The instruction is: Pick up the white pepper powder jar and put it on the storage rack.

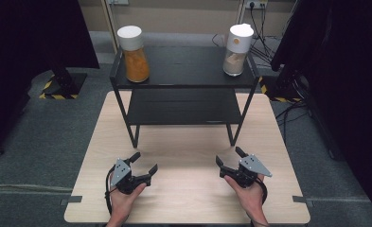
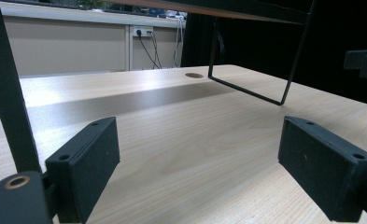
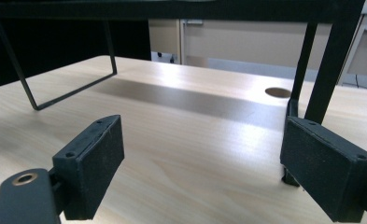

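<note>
Above table [image 1: 188,189], both grippers' fingers wide, empty.

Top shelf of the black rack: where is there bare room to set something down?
The top shelf is bare between the orange-filled jar at its left end and the pale-filled jar at its right end. Only the two ends are taken.

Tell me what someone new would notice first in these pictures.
A black two-tier shelf stands at the far half of the pale wooden table, with a white-lidded jar of orange contents at its top left and a white-lidded jar of pale contents at its top right. Near the front edge, the left gripper and right gripper rest open and empty.
</note>
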